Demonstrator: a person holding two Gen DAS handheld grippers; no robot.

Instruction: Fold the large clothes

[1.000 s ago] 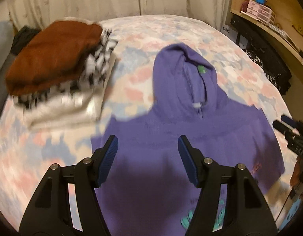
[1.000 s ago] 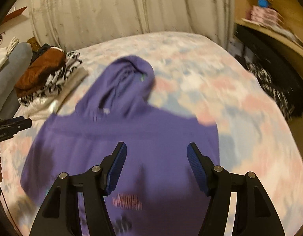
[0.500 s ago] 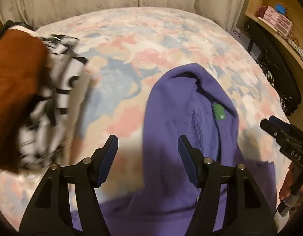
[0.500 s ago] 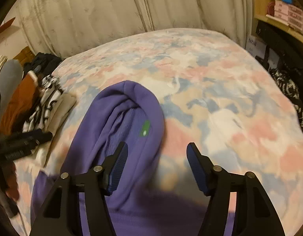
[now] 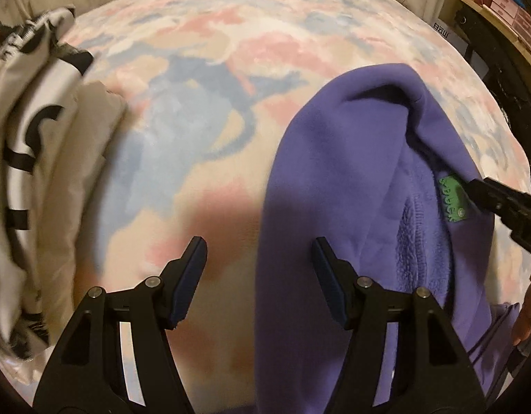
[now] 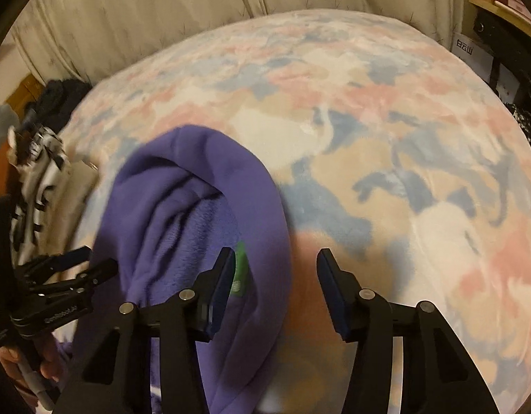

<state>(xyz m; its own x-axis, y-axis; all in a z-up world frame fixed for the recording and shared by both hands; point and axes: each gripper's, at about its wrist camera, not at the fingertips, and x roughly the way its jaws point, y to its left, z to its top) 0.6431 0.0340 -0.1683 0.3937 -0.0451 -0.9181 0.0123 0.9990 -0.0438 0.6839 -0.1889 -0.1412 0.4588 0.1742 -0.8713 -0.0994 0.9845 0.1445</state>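
Observation:
A purple hoodie lies flat on the patterned bed, its hood (image 5: 351,172) pointing away from me, a green label (image 5: 453,200) showing inside. My left gripper (image 5: 258,262) hangs open just above the hood's left edge, and that edge runs between its fingers without either pad pressing on it. My right gripper (image 6: 276,276) straddles the right edge of the hood (image 6: 196,189) beside the label (image 6: 240,258). Its jaws are closing with the fabric edge between them, not visibly pinched. Each gripper also shows in the other view: the right gripper (image 5: 500,207), and the left gripper (image 6: 58,286) held by a hand.
A stack of folded clothes (image 5: 24,138), black-and-white over cream, sits left of the hood and also shows as the stack (image 6: 38,179). The bedspread (image 6: 386,138) stretches beyond and to the right. Pale curtains (image 6: 196,17) hang behind; a wooden shelf (image 5: 507,17) and dark items stand at right.
Both grippers have travelled from over the hoodie's body up to the hood and come lower. The right jaws have narrowed. The left jaws stand as wide as before.

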